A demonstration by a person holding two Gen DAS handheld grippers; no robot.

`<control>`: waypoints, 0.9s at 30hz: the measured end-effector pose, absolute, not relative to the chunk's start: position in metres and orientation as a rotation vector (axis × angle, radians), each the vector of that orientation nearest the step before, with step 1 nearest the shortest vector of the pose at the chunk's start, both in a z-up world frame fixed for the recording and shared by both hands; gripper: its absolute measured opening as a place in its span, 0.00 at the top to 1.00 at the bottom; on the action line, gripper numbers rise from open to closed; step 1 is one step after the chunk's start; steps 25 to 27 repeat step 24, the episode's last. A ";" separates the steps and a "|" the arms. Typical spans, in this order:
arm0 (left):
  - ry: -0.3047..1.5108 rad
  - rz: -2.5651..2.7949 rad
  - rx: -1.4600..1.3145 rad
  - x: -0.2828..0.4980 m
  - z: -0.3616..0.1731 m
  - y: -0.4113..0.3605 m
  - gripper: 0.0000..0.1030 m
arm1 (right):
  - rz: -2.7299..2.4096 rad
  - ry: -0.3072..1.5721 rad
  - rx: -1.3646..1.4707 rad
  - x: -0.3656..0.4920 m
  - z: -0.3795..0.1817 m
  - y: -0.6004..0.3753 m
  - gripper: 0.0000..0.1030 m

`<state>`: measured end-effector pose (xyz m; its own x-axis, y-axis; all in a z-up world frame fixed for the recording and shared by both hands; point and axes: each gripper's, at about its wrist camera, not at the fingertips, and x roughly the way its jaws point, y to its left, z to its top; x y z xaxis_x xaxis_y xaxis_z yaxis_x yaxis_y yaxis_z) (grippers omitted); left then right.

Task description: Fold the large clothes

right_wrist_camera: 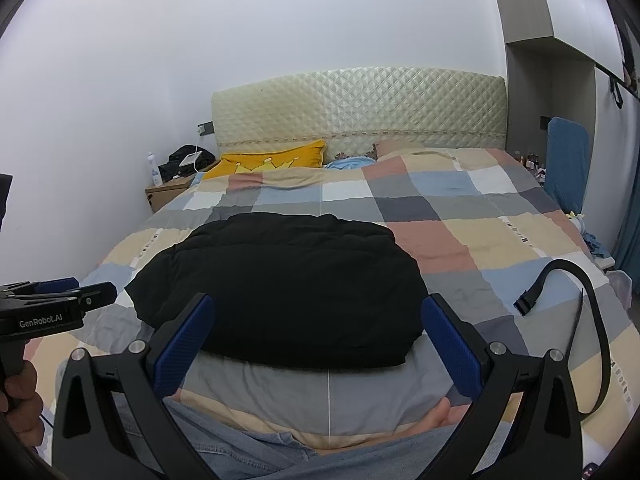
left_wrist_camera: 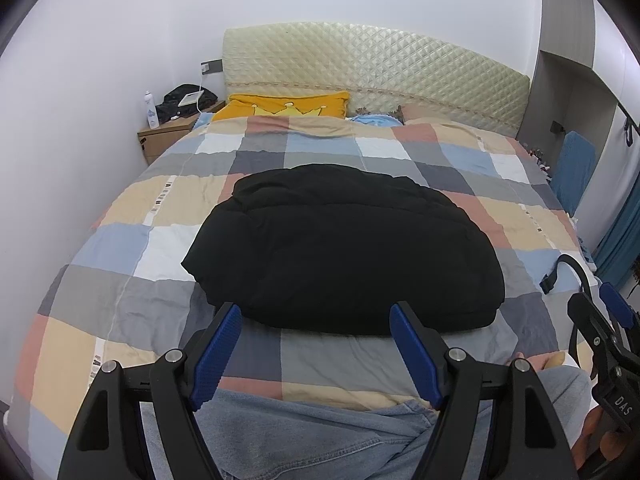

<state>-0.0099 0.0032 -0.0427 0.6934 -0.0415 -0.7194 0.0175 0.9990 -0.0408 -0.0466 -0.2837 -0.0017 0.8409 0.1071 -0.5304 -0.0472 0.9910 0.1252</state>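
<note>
A large black padded garment (left_wrist_camera: 344, 248) lies folded into a thick bundle on the checked bedcover (left_wrist_camera: 120, 208), and it shows in the right wrist view too (right_wrist_camera: 280, 284). My left gripper (left_wrist_camera: 316, 312) hovers at the bundle's near edge, open, with nothing between its blue pads (left_wrist_camera: 216, 356). My right gripper (right_wrist_camera: 316, 304) is also open and empty, held just short of the same near edge. The left gripper's side shows at the left of the right wrist view (right_wrist_camera: 60, 300). The right gripper appears at the right edge of the left wrist view (left_wrist_camera: 604, 320).
A black strap with a buckle (right_wrist_camera: 528, 300) lies on the bed to the right. A yellow pillow (left_wrist_camera: 288, 106) and padded headboard (left_wrist_camera: 376, 72) are at the far end. A wooden nightstand (left_wrist_camera: 168, 136) with a bottle stands at back left. The person's jeans-clad legs (left_wrist_camera: 304, 436) are below.
</note>
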 end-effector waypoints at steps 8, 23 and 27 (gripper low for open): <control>0.796 -0.035 -0.045 -0.009 -0.040 0.007 0.26 | 0.078 0.551 0.102 -0.048 0.002 -0.283 0.00; 0.775 -0.068 -0.041 -0.014 -0.035 0.008 0.26 | 0.056 0.537 0.105 -0.053 0.004 -0.282 0.00; 0.773 -0.071 -0.041 -0.015 -0.035 0.008 0.26 | 0.053 0.536 0.105 -0.053 0.005 -0.282 0.00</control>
